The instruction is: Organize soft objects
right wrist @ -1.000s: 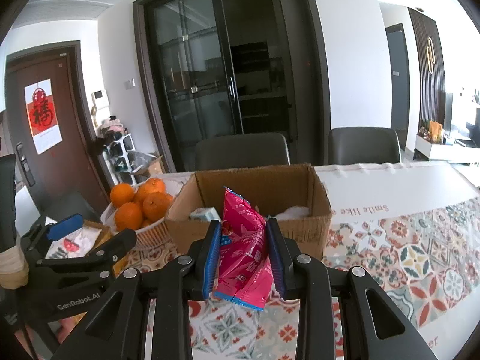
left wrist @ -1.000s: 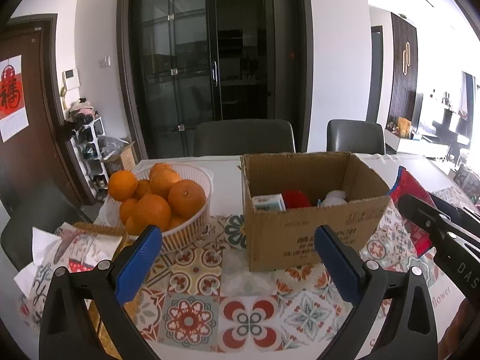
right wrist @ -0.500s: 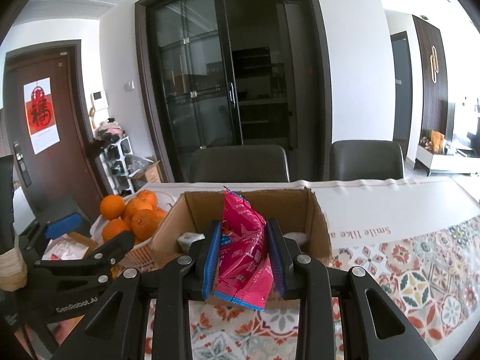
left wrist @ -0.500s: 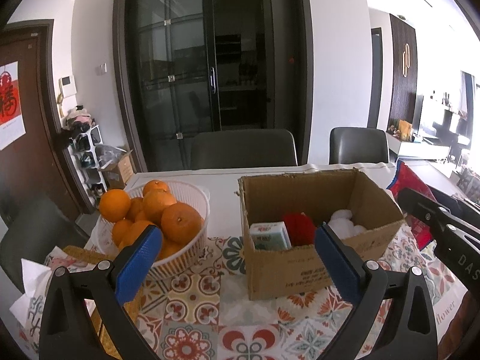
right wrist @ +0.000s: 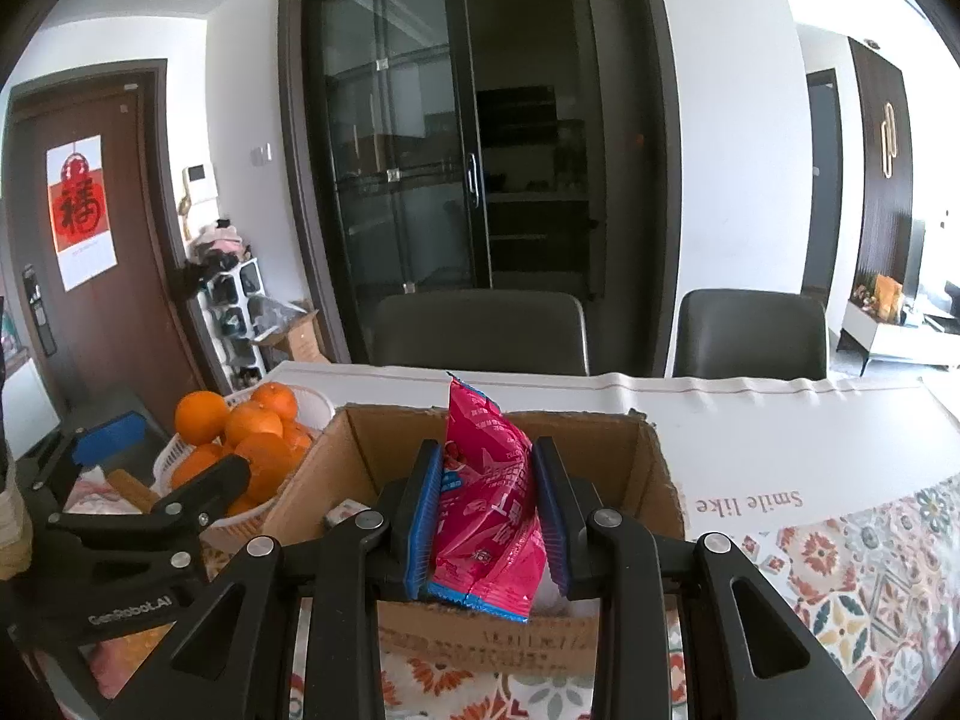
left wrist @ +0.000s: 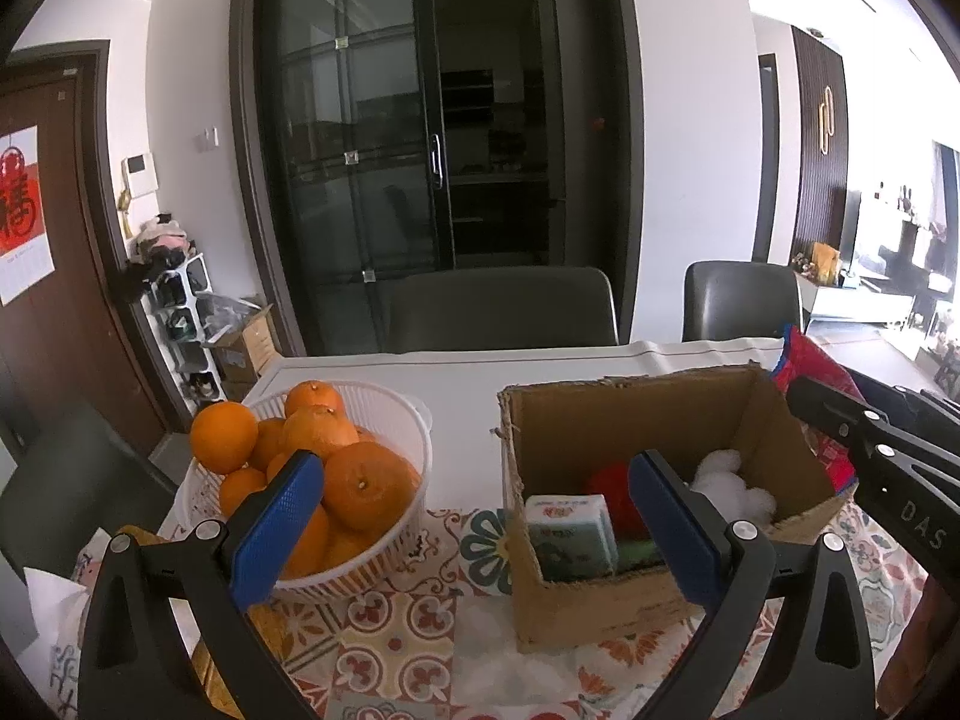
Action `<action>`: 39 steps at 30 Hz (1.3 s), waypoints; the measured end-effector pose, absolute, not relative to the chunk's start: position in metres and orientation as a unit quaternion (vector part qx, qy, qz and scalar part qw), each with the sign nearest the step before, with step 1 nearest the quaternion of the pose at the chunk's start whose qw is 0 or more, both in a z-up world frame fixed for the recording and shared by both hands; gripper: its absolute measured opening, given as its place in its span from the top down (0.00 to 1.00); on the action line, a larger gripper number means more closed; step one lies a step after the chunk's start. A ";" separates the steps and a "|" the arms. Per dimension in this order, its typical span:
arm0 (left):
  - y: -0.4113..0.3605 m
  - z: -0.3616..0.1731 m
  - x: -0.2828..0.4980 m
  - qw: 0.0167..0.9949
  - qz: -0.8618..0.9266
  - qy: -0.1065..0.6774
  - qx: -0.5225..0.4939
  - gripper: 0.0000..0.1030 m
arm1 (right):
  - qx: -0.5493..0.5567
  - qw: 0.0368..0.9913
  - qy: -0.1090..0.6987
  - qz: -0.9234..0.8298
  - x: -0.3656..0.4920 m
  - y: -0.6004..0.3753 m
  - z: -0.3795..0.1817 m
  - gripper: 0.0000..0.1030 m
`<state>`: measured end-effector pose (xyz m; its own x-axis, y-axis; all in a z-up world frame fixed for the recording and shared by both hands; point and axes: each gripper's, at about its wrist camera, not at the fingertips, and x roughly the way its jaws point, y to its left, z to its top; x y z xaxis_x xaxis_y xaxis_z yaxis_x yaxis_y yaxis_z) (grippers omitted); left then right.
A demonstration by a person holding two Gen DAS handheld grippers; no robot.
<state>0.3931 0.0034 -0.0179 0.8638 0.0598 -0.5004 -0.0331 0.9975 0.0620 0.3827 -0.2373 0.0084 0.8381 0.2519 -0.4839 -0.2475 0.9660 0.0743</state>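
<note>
The right tongs (right wrist: 487, 507) are clamped on the pink packet (right wrist: 489, 498) — upright, long axis vertical — just above the cardboard box's (right wrist: 651, 468) near wall, while the left tongs (left wrist: 474, 531) hang wide open, empty — so the right hand is nearer.

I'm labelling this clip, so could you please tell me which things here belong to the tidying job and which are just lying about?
Job:
- pink packet, clamped in the right gripper
- cardboard box
- tissue pack, red item and white fluff inside the box
- left gripper, open and empty

Lying about:
- basket of oranges
- chairs
- tablecloth
</note>
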 end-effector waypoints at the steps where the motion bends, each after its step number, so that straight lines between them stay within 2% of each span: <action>1: 0.004 -0.019 0.395 0.965 0.024 0.260 0.025 0.00 | 0.006 0.958 0.255 0.131 0.385 -0.237 0.007 0.69; 11: 0.009 -0.034 0.417 0.960 0.033 0.278 0.024 0.00 | 0.004 0.950 0.279 0.137 0.414 -0.233 -0.011 0.69; 14: 0.010 -0.038 0.421 0.959 0.034 0.281 0.023 0.00 | 0.007 0.949 0.285 0.132 0.420 -0.232 -0.016 0.64; 16: 0.010 -0.040 0.422 0.958 0.036 0.282 0.023 0.00 | 0.005 0.951 0.284 0.124 0.420 -0.232 -0.016 0.49; 18: 0.010 -0.041 0.422 0.958 0.037 0.283 0.023 0.00 | 0.001 0.952 0.282 0.118 0.420 -0.232 -0.016 0.44; 23: 0.012 -0.039 0.418 0.959 0.039 0.281 0.020 0.00 | -0.002 0.953 0.283 0.108 0.414 -0.232 -0.012 0.44; 27: 0.012 -0.034 0.408 0.960 0.040 0.276 0.019 0.00 | 0.000 0.954 0.283 0.102 0.404 -0.234 -0.007 0.38; 39: 0.015 -0.006 0.352 0.967 0.039 0.252 0.009 0.00 | 0.003 0.960 0.267 0.083 0.343 -0.240 0.021 0.33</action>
